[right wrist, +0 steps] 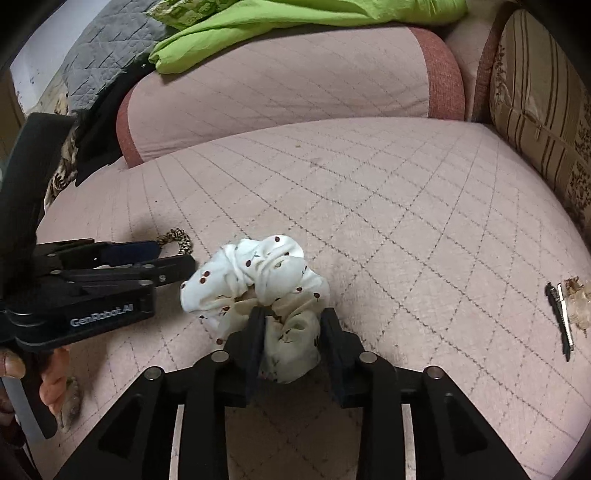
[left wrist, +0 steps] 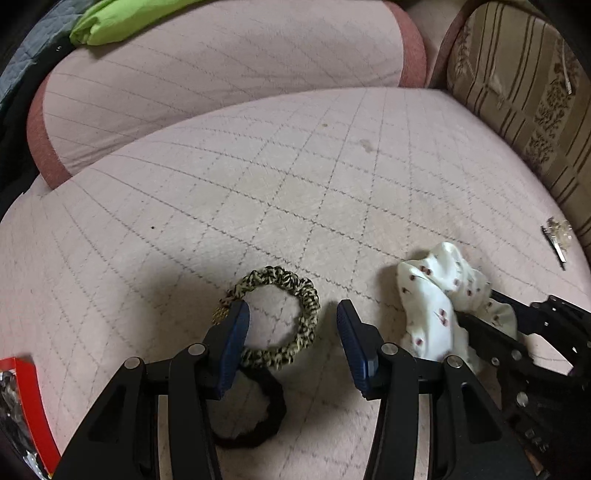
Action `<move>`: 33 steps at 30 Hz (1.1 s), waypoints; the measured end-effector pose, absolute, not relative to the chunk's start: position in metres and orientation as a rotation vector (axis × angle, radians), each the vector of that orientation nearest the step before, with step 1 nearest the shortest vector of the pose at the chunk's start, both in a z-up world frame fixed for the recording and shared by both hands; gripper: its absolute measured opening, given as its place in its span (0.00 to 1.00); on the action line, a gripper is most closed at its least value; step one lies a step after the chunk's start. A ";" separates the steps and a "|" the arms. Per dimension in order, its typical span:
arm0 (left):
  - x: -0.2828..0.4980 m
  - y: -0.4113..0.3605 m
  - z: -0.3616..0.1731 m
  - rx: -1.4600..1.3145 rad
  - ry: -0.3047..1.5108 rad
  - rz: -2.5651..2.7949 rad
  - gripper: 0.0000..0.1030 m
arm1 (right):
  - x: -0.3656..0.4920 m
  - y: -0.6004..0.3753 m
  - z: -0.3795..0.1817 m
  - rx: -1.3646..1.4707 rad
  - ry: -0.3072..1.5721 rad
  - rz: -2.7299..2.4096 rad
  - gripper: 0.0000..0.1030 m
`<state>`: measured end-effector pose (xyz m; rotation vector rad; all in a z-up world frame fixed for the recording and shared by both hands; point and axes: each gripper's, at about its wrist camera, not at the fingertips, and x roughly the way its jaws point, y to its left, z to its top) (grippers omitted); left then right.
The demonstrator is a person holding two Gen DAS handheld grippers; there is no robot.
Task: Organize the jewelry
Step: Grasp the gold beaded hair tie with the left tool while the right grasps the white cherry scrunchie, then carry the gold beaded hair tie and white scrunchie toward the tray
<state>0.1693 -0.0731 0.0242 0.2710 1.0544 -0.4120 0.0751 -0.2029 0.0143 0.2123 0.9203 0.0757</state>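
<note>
1. Nearest of all, the right gripper (right wrist: pixel 291 332) has a fold of the white cherry-print scrunchie (right wrist: pixel 258 288) between its black fingers (right wrist: pixel 255 343). The cloth fills the gap and touches both inner faces, so the claw is clenched on it; the rest of the scrunchie bunches up just ahead on the cushion.
2. The left gripper (left wrist: pixel 291 314) stands released, its blue pads (left wrist: pixel 236 332) apart with bare cushion between them. Its left pad lies over the near-left rim of the braided black-and-cream hair tie (left wrist: pixel 275 317); I cannot tell whether it touches. The right pad stands clear of that ring.
3. A black hair tie (left wrist: pixel 258 410) lies under the left gripper's frame, its far edge overlapped by the braided ring.
4. The two grippers sit close side by side, the left one's fingertips just beside the white scrunchie.
5. At the left edge, a red-edged packet (left wrist: pixel 29 398) pokes into the corner.
6. Far right, near the seat's edge, a hair clip (right wrist: pixel 565 317) with a pale clear ornament lies well apart from the scrunchies.
7. Beyond the ties, the pink quilted seat cushion (left wrist: pixel 295 177) runs wide and bare to the back cushion (left wrist: pixel 221 74).
8. A striped brown pillow (right wrist: pixel 546 110) bounds the right side.
9. Green cloth (right wrist: pixel 295 26) drapes over the top of the back cushion, with grey quilted fabric (right wrist: pixel 103 66) to its left.
</note>
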 end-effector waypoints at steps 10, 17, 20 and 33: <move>0.176 -0.051 0.053 0.084 1.056 -0.416 0.05 | 0.083 -0.204 0.014 0.252 0.895 0.115 0.13; 0.140 -0.019 0.097 0.013 0.995 -0.404 0.05 | 0.069 -0.199 0.032 0.276 0.836 0.134 0.11; 0.117 -0.004 0.115 0.028 0.957 -0.390 0.05 | 0.055 -0.189 0.043 0.260 0.807 0.135 0.11; 0.006 0.065 0.159 -0.008 0.872 -0.325 0.05 | -0.029 -0.148 0.087 0.186 0.775 0.095 0.11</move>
